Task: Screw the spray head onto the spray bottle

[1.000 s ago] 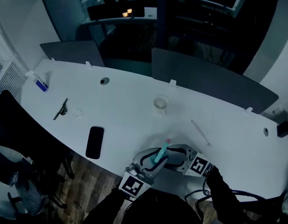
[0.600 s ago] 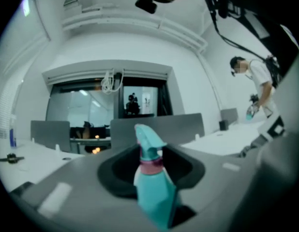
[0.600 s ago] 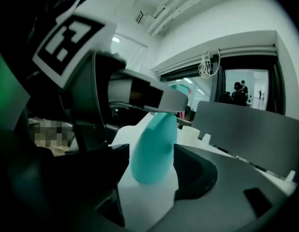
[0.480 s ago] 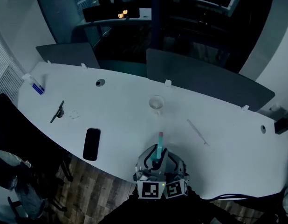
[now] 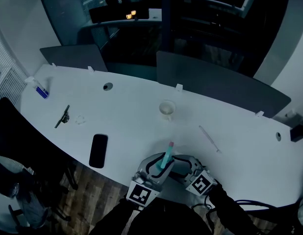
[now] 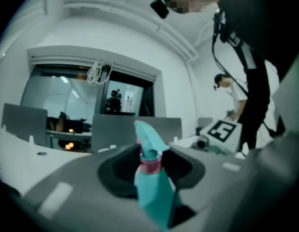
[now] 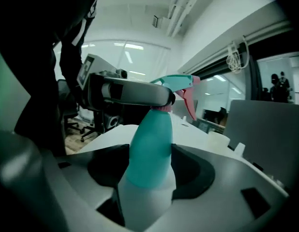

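At the lower middle of the head view, the left claw pinches the teal plastic spray head with pink trigger near its pink collar. Just right of it, the teal plastic spray bottle is held slanted above the near edge of the white bench. The right claw pinches its body. The head sits on the neck; how tight, I cannot tell. I judge the right claw should hold the body firm while the left turns the head in short rolls, in line with the neck, so the thread does not cross.

White table: phone, cup
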Demonstrator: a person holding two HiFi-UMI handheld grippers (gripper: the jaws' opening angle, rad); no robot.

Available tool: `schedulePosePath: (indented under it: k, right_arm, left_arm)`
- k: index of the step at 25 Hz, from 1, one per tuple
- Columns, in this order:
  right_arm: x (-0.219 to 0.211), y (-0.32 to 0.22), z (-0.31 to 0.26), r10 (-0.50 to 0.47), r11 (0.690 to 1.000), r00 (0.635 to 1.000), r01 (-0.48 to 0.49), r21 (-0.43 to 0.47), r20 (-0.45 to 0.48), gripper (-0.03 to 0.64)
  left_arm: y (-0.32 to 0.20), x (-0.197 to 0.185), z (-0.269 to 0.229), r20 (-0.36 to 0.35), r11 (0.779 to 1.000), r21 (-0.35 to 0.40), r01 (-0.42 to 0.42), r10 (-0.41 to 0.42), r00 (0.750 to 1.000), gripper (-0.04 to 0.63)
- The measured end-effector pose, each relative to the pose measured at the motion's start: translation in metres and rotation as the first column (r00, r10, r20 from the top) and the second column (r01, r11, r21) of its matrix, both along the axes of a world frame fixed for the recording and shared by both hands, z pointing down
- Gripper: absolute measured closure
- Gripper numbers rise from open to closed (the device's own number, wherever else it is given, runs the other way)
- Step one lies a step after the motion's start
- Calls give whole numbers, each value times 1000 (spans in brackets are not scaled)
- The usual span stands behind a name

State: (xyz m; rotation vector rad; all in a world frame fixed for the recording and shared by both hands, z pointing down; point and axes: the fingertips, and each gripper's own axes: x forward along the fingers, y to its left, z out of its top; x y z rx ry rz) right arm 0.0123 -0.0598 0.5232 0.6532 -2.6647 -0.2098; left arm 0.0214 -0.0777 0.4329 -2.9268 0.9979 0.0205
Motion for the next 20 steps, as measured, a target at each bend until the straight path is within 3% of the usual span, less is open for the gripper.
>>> schedulePosePath:
  k: [2, 4, 9, 14, 16, 20]
  right_arm:
    - [0, 2, 0, -88, 996, 996, 87, -15, -35, 345]
    - [1, 1, 0, -112, 993, 992, 111, -26, -52, 345]
    - [-2, -2, 0, -61, 998, 998, 62, 12, -14, 345]
    - [-3, -1, 0, -38, 999, 999, 38, -11, -33, 345]
    - [-3, -1, 0, -28, 1000, 999, 28, -10, -27, 345]
    - [-3, -2, -2, -2, 999, 1000, 3, -39, 7, 345]
  left_arm:
    - [3, -1, 2, 9, 998, -16, -56, 57, 998, 453]
    - [2, -1, 3, 22, 998, -12, -57, 58, 998, 451]
    - [-1, -2, 1, 30, 999, 47, 29, -30, 999, 446]
    - [1, -3, 10, 69, 1000, 26, 18, -20, 997, 407]
    - [3, -4, 11, 63, 1000, 9, 13, -14, 998, 359]
    - [3, -4, 8, 45, 1000, 6, 20, -21, 999, 340]
